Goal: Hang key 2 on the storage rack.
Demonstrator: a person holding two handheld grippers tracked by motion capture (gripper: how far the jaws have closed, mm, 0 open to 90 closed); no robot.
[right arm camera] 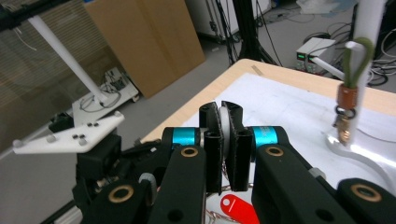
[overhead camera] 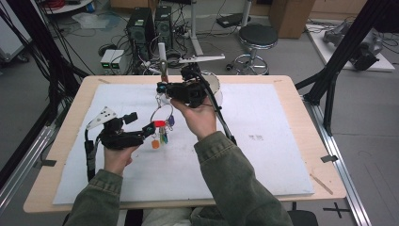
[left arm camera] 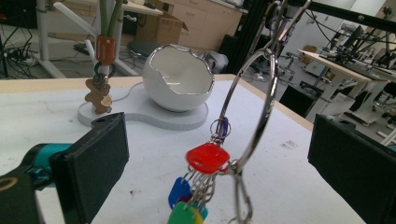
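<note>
A large metal key ring (overhead camera: 162,110) hangs in the air over the white mat, with a red tag (overhead camera: 159,123), an orange tag (overhead camera: 155,143) and other coloured tags at its bottom. My right gripper (overhead camera: 161,87) is shut on the top of the ring, and its pads (right arm camera: 239,135) press together around it. Lower left, my left gripper (overhead camera: 143,126) is open. In the left gripper view the ring (left arm camera: 261,116) and red tag (left arm camera: 208,156) hang between its wide-apart jaws, touching neither.
A white eggshell-shaped bowl (left arm camera: 177,79) sits on a flat white base (left arm camera: 140,114) at the table's far side. Beside it a post holds an orange strap (left arm camera: 105,49) with a small brown charm (left arm camera: 99,95). The white mat (overhead camera: 263,136) covers most of the table.
</note>
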